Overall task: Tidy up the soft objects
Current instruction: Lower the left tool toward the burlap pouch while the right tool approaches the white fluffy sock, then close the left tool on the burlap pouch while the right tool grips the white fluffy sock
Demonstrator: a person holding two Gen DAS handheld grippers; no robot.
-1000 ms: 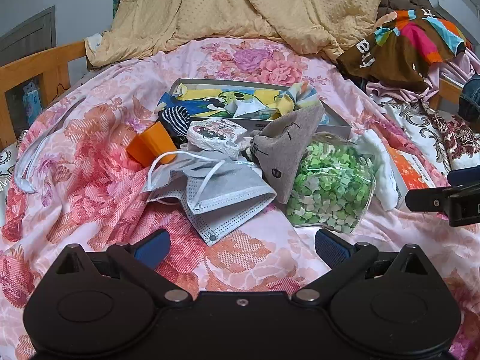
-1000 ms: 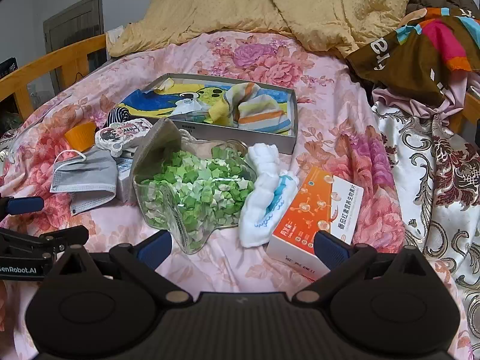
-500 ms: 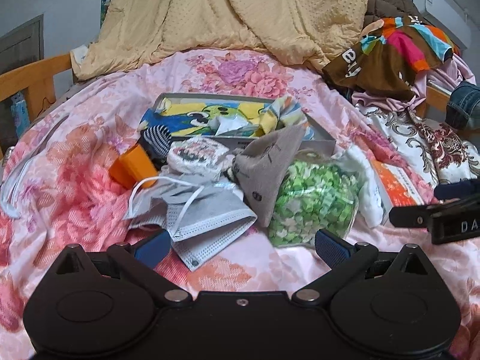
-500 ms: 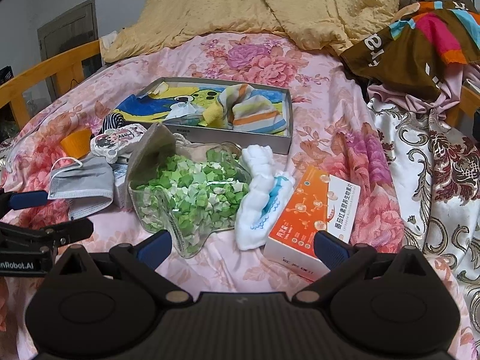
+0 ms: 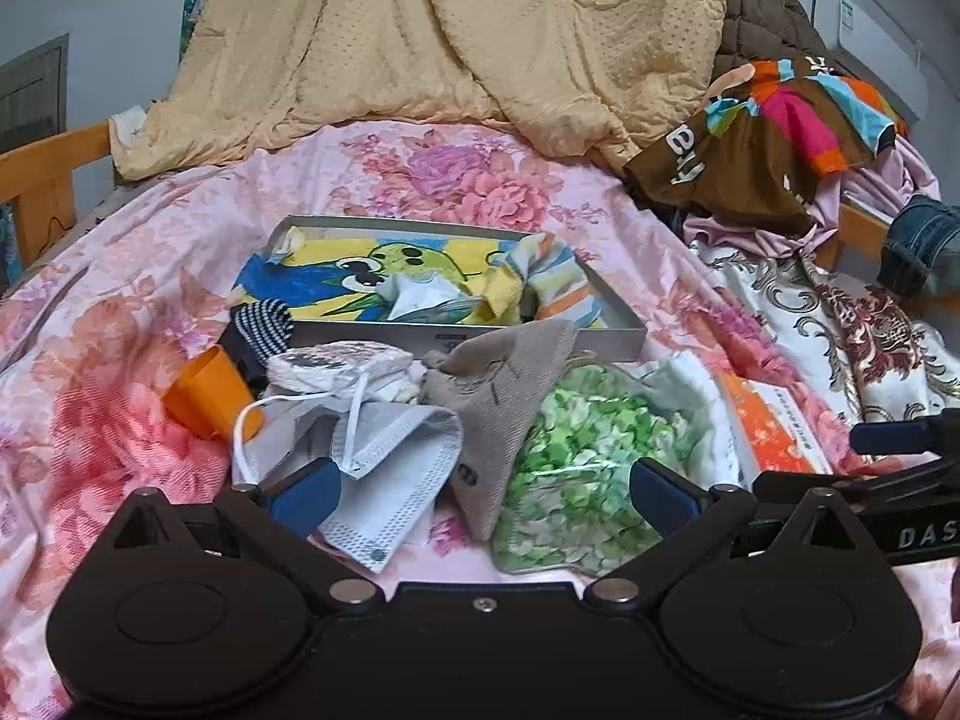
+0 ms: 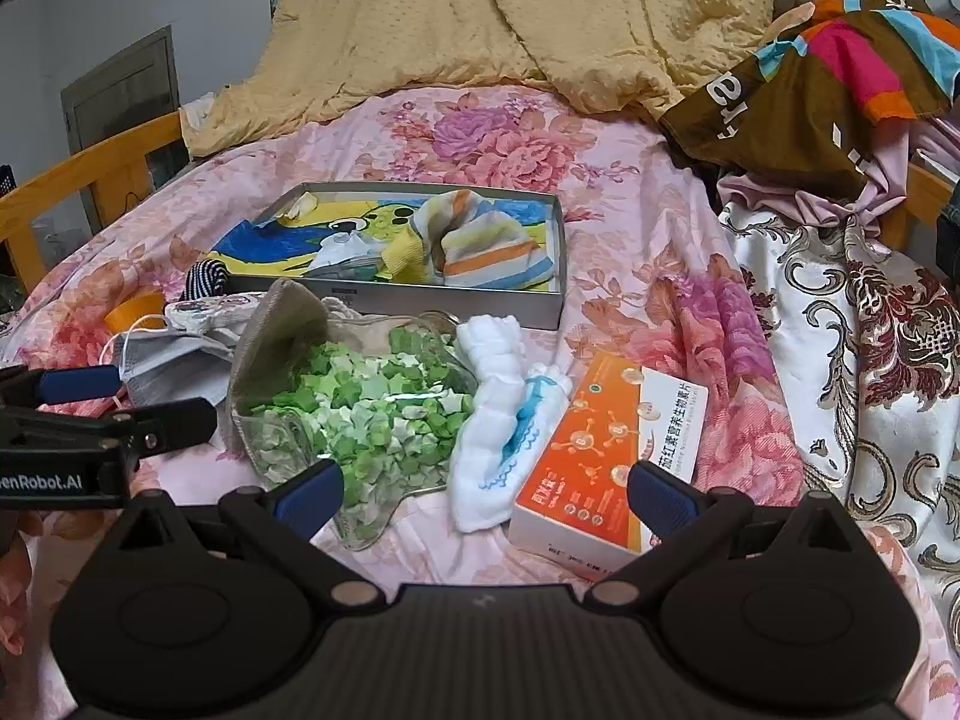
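**Soft things heaped before the box**

A grey face mask (image 5: 384, 456), a grey-brown cloth (image 5: 504, 396) and a white towel (image 6: 504, 408) lie on the floral bedspread (image 5: 120, 360), just in front of a grey box (image 6: 558, 276) holding striped cloth. Left gripper (image 5: 480, 489) and right gripper (image 6: 483, 489) both hover wide open, holding nothing.

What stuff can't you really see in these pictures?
- Orange box: in the left wrist view, mostly hidden behind the bag of green stars and the white cloth.
- Small print on the orange box: too small to read in the right wrist view.
- Striped sock: only its tip shows beside the tray in the right wrist view.
- Jeans: cut off by the left wrist view's right edge.
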